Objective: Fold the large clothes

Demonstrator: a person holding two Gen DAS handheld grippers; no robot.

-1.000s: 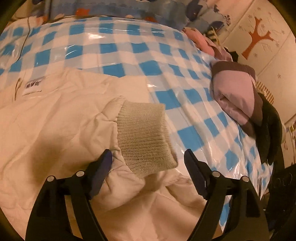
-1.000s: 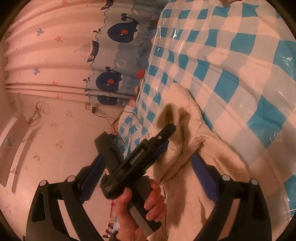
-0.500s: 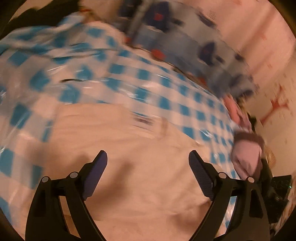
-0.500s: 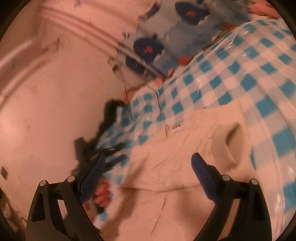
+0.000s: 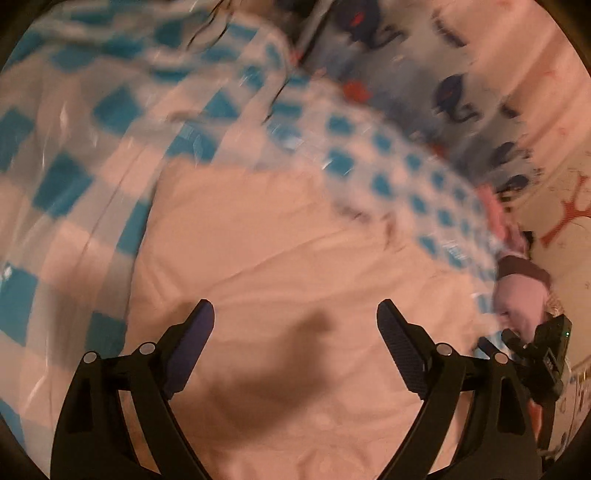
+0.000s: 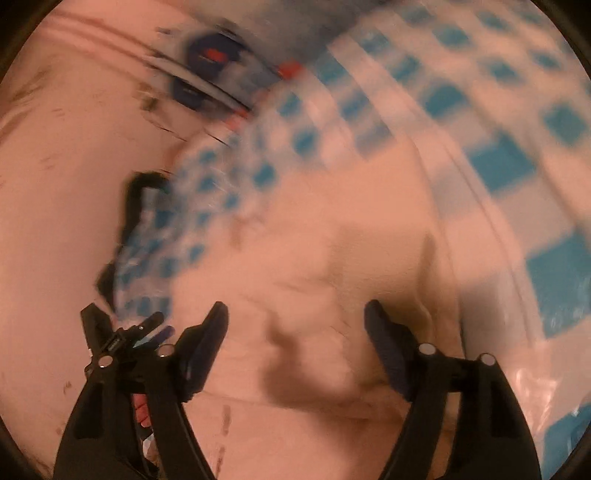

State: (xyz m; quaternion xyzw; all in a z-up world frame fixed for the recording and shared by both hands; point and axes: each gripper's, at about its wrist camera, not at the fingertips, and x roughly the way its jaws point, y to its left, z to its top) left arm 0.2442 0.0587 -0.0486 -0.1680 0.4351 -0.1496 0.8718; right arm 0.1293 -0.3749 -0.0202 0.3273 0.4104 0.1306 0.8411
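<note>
A large cream padded garment (image 5: 280, 266) lies spread on the blue-and-white checked cover (image 5: 66, 177). Both views are blurred. My left gripper (image 5: 295, 314) hangs over the garment's flat body, jaws wide open with only cloth far below them. In the right wrist view the same garment (image 6: 317, 266) fills the middle, with its folded sleeve and cuff (image 6: 388, 258) ahead. My right gripper (image 6: 295, 317) is above it, its jaws closing a little but still wide, nothing pressed between the pads. The other gripper (image 6: 125, 336) shows at the lower left there, and the right gripper (image 5: 543, 354) at the left view's right edge.
A heap of pink and dark clothes (image 5: 521, 291) lies at the right edge of the cover. A whale-print curtain (image 5: 461, 96) hangs behind the bed, and a cable (image 5: 207, 26) runs at the far edge. A pale wall (image 6: 66, 184) stands to the left.
The left gripper has left the knit cuff and swung over the garment's flat body, opening wider. The right view has rolled round from the wall and the other gripper toward the folded sleeve.
</note>
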